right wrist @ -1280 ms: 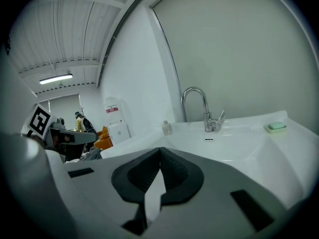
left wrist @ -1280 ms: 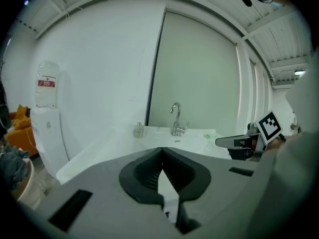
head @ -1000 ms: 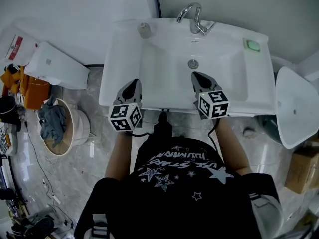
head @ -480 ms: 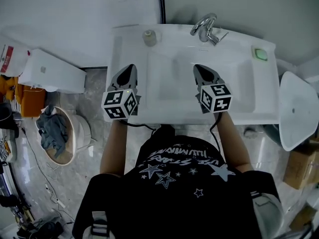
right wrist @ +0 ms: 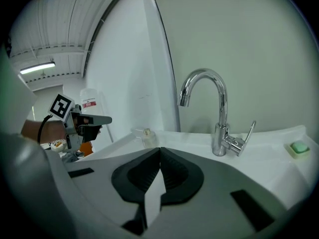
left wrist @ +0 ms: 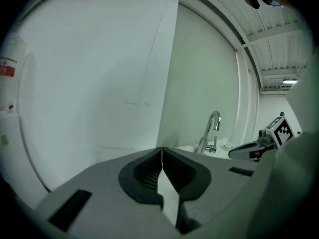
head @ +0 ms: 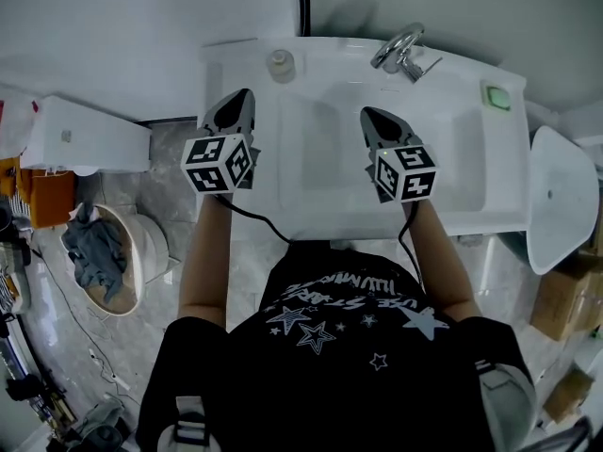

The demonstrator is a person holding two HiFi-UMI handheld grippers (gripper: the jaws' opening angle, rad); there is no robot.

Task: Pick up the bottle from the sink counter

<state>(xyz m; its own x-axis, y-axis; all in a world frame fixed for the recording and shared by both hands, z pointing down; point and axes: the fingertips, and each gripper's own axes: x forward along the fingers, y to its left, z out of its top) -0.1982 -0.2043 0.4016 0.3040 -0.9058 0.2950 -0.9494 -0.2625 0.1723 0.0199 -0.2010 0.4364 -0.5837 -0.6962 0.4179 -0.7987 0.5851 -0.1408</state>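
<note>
Both grippers had advanced over the sink counter toward its back edge, so I judged the reach well begun. My left gripper and right gripper pointed slightly downward, jaws pressed together, empty. The small clear bottle stood untouched at the back left corner, nearest the left gripper.

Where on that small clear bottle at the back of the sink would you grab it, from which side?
Round its body, below the pale cap. The small clear bottle stands upright on the white sink counter, so jaws coming from the front should fit. The left gripper is nearest, shut now.
</note>
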